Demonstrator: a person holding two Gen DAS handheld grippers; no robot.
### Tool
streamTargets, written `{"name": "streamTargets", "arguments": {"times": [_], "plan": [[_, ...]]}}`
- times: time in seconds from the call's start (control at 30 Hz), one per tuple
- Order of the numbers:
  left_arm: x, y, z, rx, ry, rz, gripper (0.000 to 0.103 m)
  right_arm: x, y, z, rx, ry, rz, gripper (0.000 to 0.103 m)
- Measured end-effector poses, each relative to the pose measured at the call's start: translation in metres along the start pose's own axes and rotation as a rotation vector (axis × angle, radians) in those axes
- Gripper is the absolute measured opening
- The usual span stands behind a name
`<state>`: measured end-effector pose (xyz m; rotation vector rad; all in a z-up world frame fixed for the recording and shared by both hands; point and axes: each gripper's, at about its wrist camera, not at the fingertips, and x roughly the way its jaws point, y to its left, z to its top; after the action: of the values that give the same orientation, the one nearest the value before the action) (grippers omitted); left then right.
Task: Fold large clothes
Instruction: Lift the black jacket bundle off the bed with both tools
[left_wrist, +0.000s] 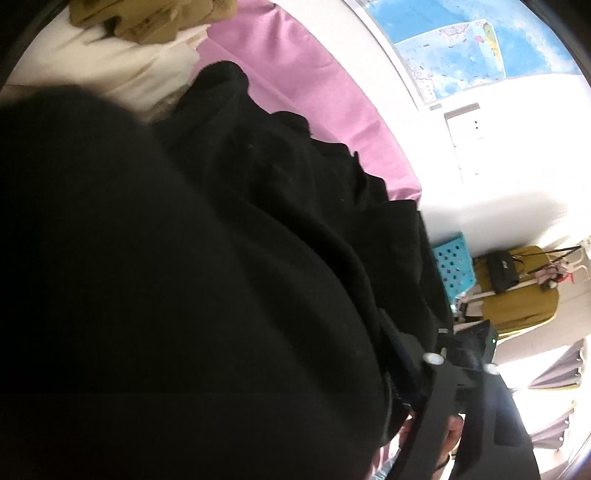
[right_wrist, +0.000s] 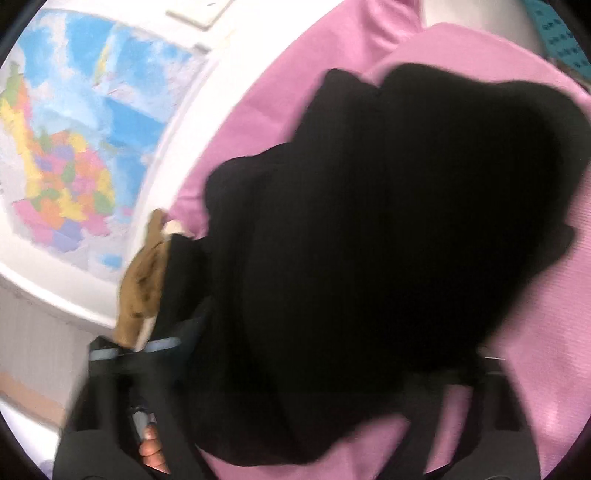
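**Black garment bunched over pink sheet**

A black garment (right_wrist: 388, 258) is seen heaped on the pink sheet (right_wrist: 546, 332), filling most of both views. In the left wrist view another gripper (left_wrist: 491, 369) is seen beside the cloth, a hand (left_wrist: 452, 439) under it. Whether either gripper's fingers are parted or clamped on cloth cannot be told. A tan garment (right_wrist: 142, 291) lies near the map (right_wrist: 74, 147).
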<state>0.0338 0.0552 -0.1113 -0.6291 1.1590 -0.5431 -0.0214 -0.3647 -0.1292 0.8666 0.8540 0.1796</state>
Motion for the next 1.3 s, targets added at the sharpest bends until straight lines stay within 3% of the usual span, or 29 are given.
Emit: {"name": "streamTargets", "arguments": {"times": [0.07, 0.27, 0.37, 0.6, 0.63, 0.67, 0.73, 0.77, 0.87, 0.93, 1.0, 1.03, 1.17, 1.3], "plan": [[0.001, 0.000, 0.002, 0.020, 0.003, 0.015, 0.055, -0.002, -0.012, 0.000, 0.034, 0.006, 0.048, 0.041], [-0.014, -0.007, -0.007, 0.107, -0.057, -0.014, 0.046, -0.021, -0.010, -0.013, -0.005, -0.025, 0.093, 0.025], [-0.018, -0.005, -0.009, 0.111, -0.048, -0.044, 0.044, -0.030, -0.014, -0.015, 0.046, -0.023, 0.179, 0.023], [-0.031, 0.002, -0.013, 0.110, -0.025, -0.088, 0.043, -0.040, -0.005, -0.019, 0.013, -0.032, 0.205, 0.023], [-0.029, 0.004, -0.012, 0.099, -0.016, -0.084, 0.043, -0.037, -0.009, -0.019, 0.002, -0.013, 0.173, 0.027], [-0.027, 0.007, -0.010, 0.090, -0.009, -0.081, 0.046, -0.033, -0.012, -0.019, 0.017, 0.002, 0.144, 0.037], [-0.017, 0.014, -0.005, 0.050, 0.021, -0.070, 0.050, -0.025, -0.021, -0.016, 0.068, 0.011, 0.161, 0.046], [-0.015, 0.018, -0.004, 0.024, 0.025, -0.088, 0.056, -0.022, -0.024, -0.014, 0.079, 0.006, 0.162, 0.056], [-0.012, 0.021, 0.000, 0.023, 0.023, -0.094, 0.061, -0.015, -0.021, -0.011, 0.073, -0.008, 0.173, 0.070], [-0.011, 0.018, 0.003, 0.032, 0.022, -0.091, 0.063, -0.006, -0.009, -0.010, 0.024, -0.007, 0.136, 0.073], [-0.015, 0.015, 0.001, 0.040, 0.016, -0.063, 0.053, 0.002, -0.001, -0.009, -0.002, 0.006, 0.099, 0.049], [-0.018, 0.009, -0.002, 0.054, 0.017, -0.060, 0.045, 0.006, -0.002, -0.006, 0.006, 0.024, 0.134, 0.028], [-0.043, -0.021, -0.010, 0.158, -0.012, -0.055, 0.039, -0.006, 0.007, -0.005, 0.006, 0.013, 0.193, 0.024], [-0.072, -0.057, -0.001, 0.221, -0.021, -0.095, 0.039, -0.029, 0.042, 0.009, -0.054, -0.031, 0.245, 0.023]]}}
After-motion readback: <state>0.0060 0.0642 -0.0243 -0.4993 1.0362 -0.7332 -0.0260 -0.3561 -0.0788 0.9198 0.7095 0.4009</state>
